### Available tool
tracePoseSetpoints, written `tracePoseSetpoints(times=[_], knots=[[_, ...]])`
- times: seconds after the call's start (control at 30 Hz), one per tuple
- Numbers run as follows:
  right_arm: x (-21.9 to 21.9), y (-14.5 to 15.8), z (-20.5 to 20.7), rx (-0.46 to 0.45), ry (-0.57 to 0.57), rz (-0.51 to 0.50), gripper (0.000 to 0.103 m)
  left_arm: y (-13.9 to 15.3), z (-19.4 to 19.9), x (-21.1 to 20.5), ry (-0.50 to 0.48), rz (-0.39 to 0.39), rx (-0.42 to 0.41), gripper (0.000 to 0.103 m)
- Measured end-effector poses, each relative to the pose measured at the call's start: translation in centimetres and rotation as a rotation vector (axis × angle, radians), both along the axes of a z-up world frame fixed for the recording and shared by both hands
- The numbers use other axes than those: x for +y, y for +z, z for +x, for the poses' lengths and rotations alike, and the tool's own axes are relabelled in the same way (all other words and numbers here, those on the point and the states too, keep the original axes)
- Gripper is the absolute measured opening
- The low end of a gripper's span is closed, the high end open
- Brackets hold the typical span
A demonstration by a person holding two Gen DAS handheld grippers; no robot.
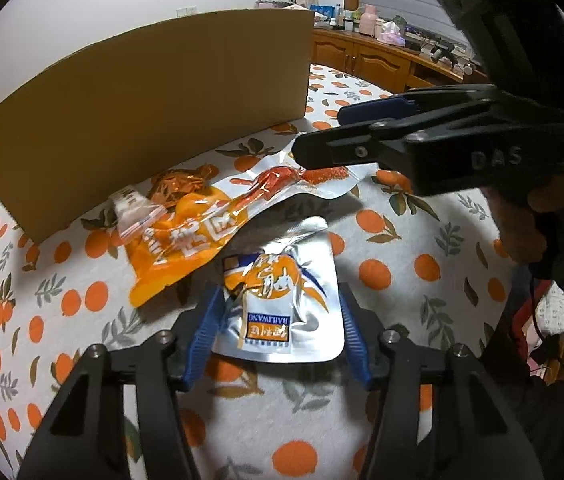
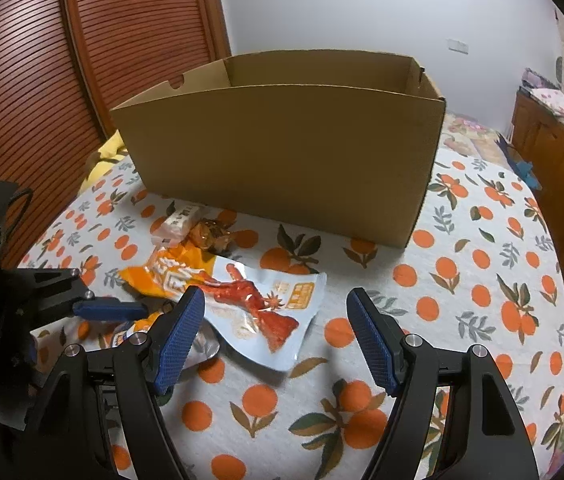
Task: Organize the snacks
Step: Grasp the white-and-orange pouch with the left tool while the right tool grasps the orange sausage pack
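The cardboard box (image 2: pixel 282 148) fills the upper middle of my right view, standing on the orange-print surface (image 2: pixel 462 280). Below it, the long orange packet (image 2: pixel 241 304) lies just beside my right gripper (image 2: pixel 275 336), whose jaws stand wide and empty. My left gripper (image 1: pixel 277 320) straddles the silver pouch (image 1: pixel 282 300), pads half-closed alongside it.

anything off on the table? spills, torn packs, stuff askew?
No spills or tears visible. The snack packets lie in a loose overlapping heap in front of the cardboard box: the orange pouch sits partly over the crumpled silver packet, with a small white packet and a brown one behind.
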State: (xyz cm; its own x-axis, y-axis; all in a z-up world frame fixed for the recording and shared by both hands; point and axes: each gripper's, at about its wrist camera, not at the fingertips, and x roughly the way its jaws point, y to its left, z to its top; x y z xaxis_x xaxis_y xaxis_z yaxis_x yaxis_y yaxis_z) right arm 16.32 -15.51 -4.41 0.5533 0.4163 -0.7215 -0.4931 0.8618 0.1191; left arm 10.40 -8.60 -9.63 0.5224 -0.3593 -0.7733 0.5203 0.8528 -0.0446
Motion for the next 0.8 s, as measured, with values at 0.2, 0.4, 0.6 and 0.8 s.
tracePoseSetpoints(times=[0.2,0.4,0.6,0.8], knots=[[1.8,-0.4,0.5,0.014,0.042,-0.011,0.075,0.9,-1.7,2.4,0.013,-0.043,0.0,0.047],[4.0,-1.1,0.8,0.039,0.105,-0.016,0.075,1.6,-2.9,4.8,0.047,-0.064,-0.015,0.044],[5.5,-1.8,1.0,0.054,0.159,-0.055,0.076,2.0,-2.9,7.9,0.106,-0.084,-0.015,0.042],[5.3,-1.7,0.6,0.053,0.191,-0.081,0.076,2.6,-2.1,9.8,0.158,-0.118,-0.018,0.042]])
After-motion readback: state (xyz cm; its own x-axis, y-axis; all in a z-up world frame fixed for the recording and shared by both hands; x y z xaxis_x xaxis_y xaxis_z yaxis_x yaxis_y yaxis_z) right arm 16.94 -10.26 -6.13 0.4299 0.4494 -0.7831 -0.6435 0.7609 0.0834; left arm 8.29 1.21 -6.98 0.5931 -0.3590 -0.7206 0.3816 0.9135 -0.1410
